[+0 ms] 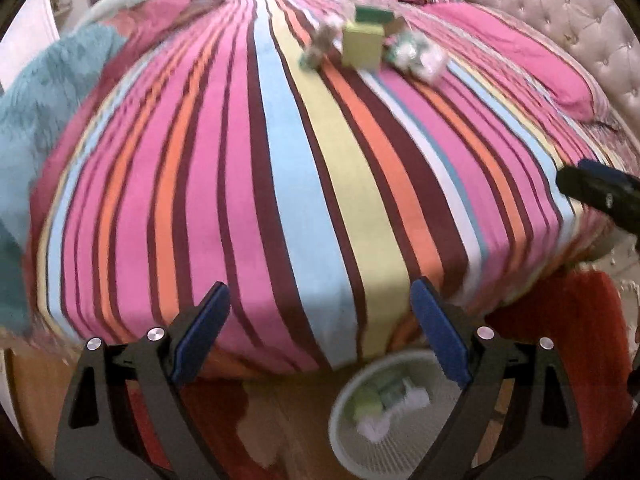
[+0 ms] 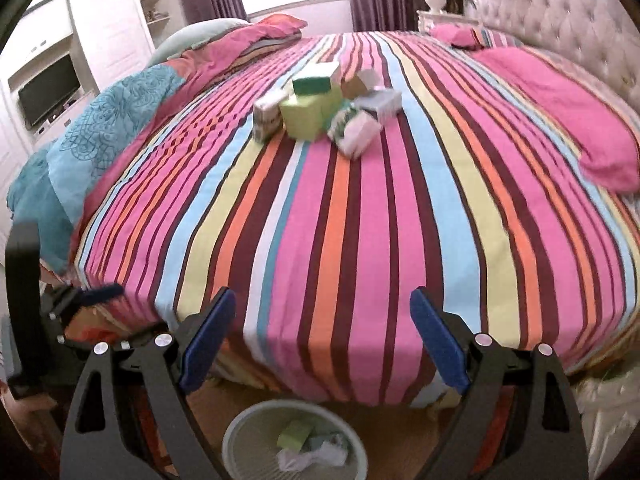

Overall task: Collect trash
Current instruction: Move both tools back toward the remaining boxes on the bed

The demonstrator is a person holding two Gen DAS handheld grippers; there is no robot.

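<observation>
A pile of trash, small cardboard boxes and crumpled wrappers (image 1: pixel 370 46), lies far out on the striped bed; in the right wrist view the pile (image 2: pixel 328 110) includes a light green box (image 2: pixel 304 116). A pale round bin (image 1: pixel 386 412) stands on the floor at the foot of the bed, with a green box and white paper inside; it also shows in the right wrist view (image 2: pixel 294 440). My left gripper (image 1: pixel 320 332) is open and empty above the bin. My right gripper (image 2: pixel 322 336) is open and empty above the bin.
The bed (image 2: pixel 360 220) has a striped cover, pink pillows (image 2: pixel 560 108) at right and a teal blanket (image 2: pixel 92 140) at left. A tufted headboard (image 2: pixel 560 12) stands at the far right. A white cabinet with a TV (image 2: pixel 48 88) is at left. A red rug (image 1: pixel 560 320) lies on the floor.
</observation>
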